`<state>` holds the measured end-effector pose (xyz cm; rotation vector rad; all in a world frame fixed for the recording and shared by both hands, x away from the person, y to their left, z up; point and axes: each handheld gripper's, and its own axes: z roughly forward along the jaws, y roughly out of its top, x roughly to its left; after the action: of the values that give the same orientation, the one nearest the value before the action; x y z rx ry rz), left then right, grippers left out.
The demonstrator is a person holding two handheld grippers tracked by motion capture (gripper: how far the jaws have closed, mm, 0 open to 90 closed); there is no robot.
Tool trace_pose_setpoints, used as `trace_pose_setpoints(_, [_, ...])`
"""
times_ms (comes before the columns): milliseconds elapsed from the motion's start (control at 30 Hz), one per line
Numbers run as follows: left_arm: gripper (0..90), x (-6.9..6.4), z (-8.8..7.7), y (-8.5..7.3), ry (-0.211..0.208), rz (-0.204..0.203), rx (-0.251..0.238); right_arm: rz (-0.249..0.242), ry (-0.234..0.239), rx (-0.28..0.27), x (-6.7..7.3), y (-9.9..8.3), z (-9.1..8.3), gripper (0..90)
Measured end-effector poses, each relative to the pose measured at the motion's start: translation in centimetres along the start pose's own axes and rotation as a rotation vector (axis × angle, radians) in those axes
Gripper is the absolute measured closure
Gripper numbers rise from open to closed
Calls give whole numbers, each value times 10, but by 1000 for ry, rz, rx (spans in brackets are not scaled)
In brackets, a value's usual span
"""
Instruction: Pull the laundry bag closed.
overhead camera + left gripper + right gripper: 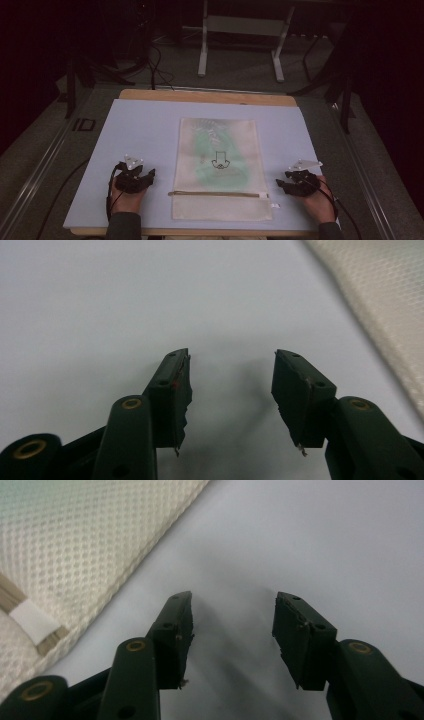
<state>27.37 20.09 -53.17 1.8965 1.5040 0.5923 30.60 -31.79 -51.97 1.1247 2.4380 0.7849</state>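
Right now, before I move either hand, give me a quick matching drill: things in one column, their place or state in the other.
Things:
1. mesh pouch
2. left gripper
3. right gripper
4. zipper

Places or states:
A. open, right of the pouch
B. runs across the pouch near its near end
C. lies flat mid-table, green shape inside
D. open, left of the pouch

Pairs: 1-C, 2-D, 3-A, 4-B

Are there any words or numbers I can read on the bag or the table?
None can be read.
Mesh zipper bag: a small black outline drawing, no letters I can make out.
White tab at the zipper's end: blank.
Pale blue table cover: no writing.
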Motion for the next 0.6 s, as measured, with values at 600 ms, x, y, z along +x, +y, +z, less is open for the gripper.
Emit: trace_pose_setpoints(600, [528,0,-4,2,-10,39,-6,-44,18,48,5,2,-4,498])
